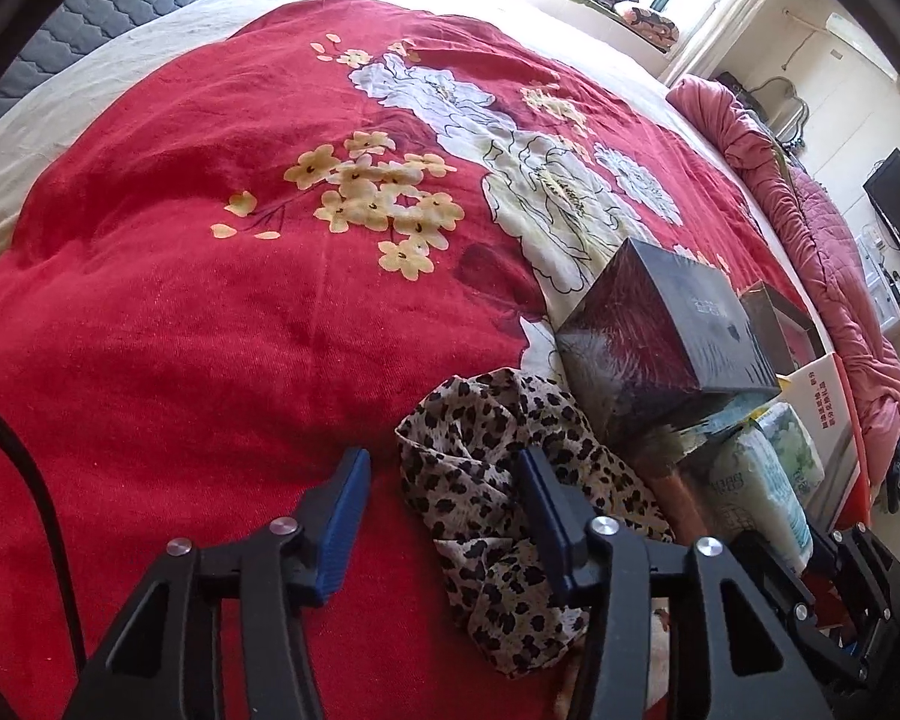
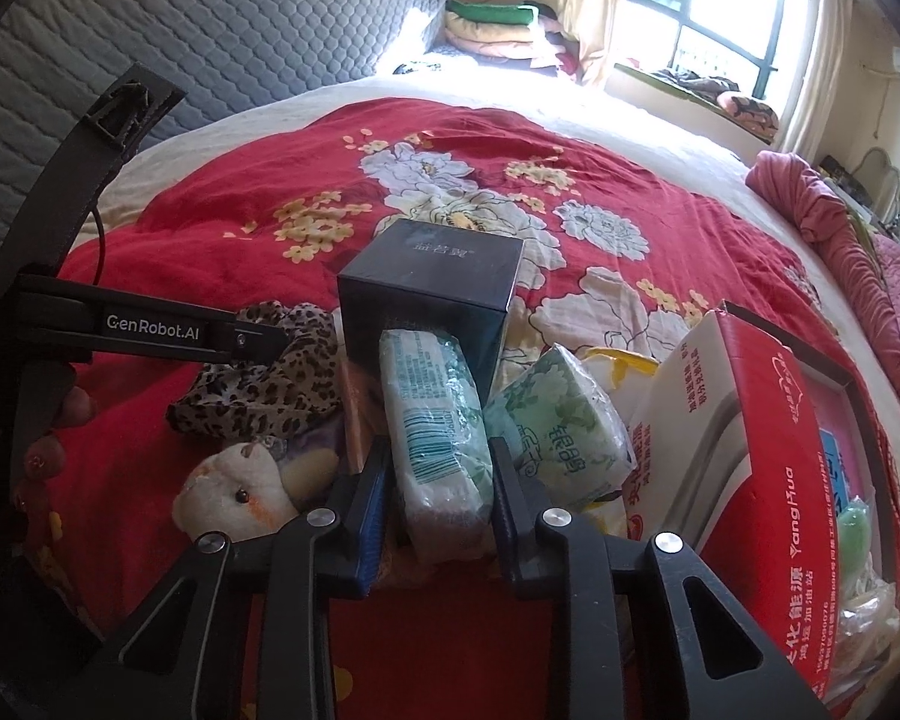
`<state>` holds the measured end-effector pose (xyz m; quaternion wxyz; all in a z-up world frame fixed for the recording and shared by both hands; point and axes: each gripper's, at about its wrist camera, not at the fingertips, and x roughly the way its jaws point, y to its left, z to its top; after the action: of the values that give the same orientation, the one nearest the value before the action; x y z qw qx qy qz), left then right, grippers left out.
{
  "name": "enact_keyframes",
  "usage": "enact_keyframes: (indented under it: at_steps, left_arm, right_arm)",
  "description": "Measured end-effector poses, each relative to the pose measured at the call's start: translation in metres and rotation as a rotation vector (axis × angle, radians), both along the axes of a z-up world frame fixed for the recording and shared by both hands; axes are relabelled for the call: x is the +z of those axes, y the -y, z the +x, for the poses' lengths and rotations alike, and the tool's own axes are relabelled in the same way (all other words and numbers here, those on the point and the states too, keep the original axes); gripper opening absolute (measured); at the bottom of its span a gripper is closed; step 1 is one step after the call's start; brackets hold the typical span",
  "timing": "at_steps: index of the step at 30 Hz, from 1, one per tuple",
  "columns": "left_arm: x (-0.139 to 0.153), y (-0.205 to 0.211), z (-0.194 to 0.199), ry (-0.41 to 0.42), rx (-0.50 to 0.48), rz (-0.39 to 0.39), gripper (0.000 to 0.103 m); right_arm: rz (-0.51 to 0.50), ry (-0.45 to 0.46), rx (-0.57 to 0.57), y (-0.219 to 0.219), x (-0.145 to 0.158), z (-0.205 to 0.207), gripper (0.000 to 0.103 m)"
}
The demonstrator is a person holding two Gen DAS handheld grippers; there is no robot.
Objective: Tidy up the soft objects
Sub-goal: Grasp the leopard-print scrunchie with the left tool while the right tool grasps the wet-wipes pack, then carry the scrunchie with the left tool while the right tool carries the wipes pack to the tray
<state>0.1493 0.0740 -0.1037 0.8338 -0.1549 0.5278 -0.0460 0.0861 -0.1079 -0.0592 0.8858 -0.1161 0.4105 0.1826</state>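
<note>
Left wrist view shows my left tongs [image 1: 444, 516] with jaws apart, the right finger resting on a crumpled leopard-print scarf [image 1: 510, 480] that lies on the red floral blanket [image 1: 210, 270] of the bed; nothing is clamped yet. Just right of the scarf a black box [image 1: 666, 324] stands, with tissue packs beside it. In the right wrist view, from the left: the scarf again, a small plush toy [image 2: 240, 492] below it, then my right tongs [image 2: 438, 498] straddling a wrapped tissue pack [image 2: 438, 420], pads close on either side; I cannot tell whether they grip it. A second green tissue pack [image 2: 564, 426] leans next to it, and a red carton [image 2: 768, 450] stands open at far right. I judge sorting barely begun: soft things remain scattered on the bed.
</note>
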Motion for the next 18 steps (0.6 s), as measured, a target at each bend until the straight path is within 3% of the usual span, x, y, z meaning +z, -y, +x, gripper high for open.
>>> enact_keyframes:
  at_steps: [4, 10, 18]
  left_arm:
    - [-0.003, -0.002, 0.000, -0.003, -0.022, -0.071, 0.010]
    - [0.003, -0.001, -0.004, 0.037, -0.037, -0.115, 0.005]
    - [0.033, -0.006, -0.022, 0.146, -0.019, -0.082, 0.005]
  right_arm:
    - [0.008, 0.004, 0.000, 0.001, 0.003, -0.001, 0.028]
    - [0.027, 0.028, -0.002, 0.005, 0.011, -0.004, 0.026]
    - [0.083, 0.048, 0.005, 0.013, 0.024, -0.010, 0.026]
